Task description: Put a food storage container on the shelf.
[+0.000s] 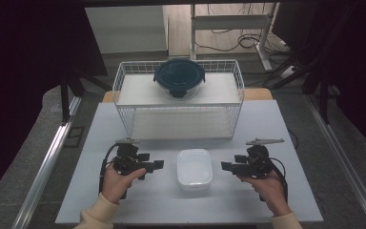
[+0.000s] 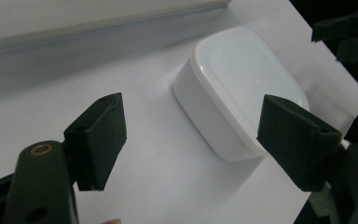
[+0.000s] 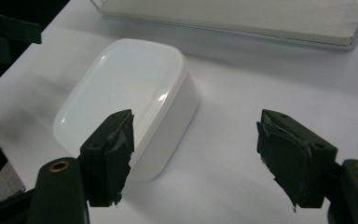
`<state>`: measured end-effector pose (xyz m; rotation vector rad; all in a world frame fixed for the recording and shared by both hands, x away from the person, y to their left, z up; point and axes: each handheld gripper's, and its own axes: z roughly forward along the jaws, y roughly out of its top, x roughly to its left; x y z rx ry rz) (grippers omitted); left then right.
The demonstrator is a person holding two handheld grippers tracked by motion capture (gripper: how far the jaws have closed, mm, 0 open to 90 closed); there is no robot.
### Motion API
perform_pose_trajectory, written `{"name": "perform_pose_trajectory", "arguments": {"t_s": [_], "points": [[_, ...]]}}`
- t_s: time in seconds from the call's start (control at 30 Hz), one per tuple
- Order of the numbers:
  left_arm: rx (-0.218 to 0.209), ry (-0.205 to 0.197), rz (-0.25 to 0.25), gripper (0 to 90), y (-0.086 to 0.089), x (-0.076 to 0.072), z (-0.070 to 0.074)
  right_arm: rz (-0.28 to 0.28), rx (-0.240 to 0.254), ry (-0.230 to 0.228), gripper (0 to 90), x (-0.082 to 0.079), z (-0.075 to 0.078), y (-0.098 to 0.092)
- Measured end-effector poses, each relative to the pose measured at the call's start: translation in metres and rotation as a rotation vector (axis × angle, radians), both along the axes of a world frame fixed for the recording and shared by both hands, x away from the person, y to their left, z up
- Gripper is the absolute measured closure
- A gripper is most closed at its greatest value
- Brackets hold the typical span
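White lidded container (image 1: 194,168) sits near the table's (image 1: 267,124) front edge, flanked by left gripper (image 1: 158,164) and right gripper (image 1: 225,166), both jaws spread and empty, apparently aligned for a two-sided grasp

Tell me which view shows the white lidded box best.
The right gripper view: the white lidded box lies near whole there, lid and side wall sharp. The left gripper view shows it close too, but a jaw hides one corner. The high view shows it whole but small, from above.
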<state>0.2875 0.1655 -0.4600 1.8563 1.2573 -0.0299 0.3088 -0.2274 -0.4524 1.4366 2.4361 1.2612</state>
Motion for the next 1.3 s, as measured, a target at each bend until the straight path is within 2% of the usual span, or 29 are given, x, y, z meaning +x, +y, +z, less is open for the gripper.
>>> {"name": "perform_pose_trajectory", "arguments": {"t_s": [0.23,0.4,0.47,0.57,0.67,0.73,0.77,0.83,0.9,0.97,1.17,1.27,1.3], "points": [[-0.069,0.070,-0.008,25.1,-0.010,0.014,-0.007,0.003,0.058,0.054,31.6,0.013,0.001,0.013],[-0.120,0.110,-0.030,25.8,-0.016,0.016,-0.016,0.024,0.106,0.077,32.8,0.015,-0.003,0.025],[-0.123,0.107,-0.033,26.0,-0.018,0.015,-0.017,0.042,0.097,0.103,33.2,0.015,-0.007,0.029],[-0.136,0.098,-0.038,27.4,-0.020,0.014,-0.017,0.046,0.104,0.109,34.7,0.015,-0.010,0.031],[-0.141,0.111,-0.052,27.7,-0.024,0.014,-0.019,0.043,0.108,0.123,35.4,0.014,-0.014,0.031],[-0.210,0.153,-0.056,28.3,-0.028,0.014,-0.024,0.044,0.105,0.132,35.6,0.013,-0.017,0.030],[-0.217,0.164,-0.063,28.4,-0.030,0.014,-0.025,0.045,0.102,0.134,35.7,0.014,-0.018,0.030],[-0.150,0.139,-0.060,28.6,-0.035,0.013,-0.026,0.047,0.104,0.141,35.9,0.014,-0.021,0.031],[-0.163,0.153,-0.067,28.7,-0.036,0.014,-0.029,0.055,0.100,0.146,36.2,0.015,-0.022,0.033],[-0.152,0.153,-0.060,28.8,-0.037,0.015,-0.031,0.062,0.105,0.155,36.7,0.016,-0.024,0.034],[-0.179,0.175,-0.063,32.3,-0.041,0.018,-0.037,0.064,0.111,0.174,39.7,0.019,-0.030,0.036],[-0.238,0.209,-0.082,36.0,-0.041,0.019,-0.043,0.067,0.127,0.185,40.9,0.020,-0.034,0.037],[-0.243,0.217,-0.081,36.7,-0.041,0.020,-0.045,0.068,0.129,0.189,41.3,0.020,-0.035,0.037]]}}
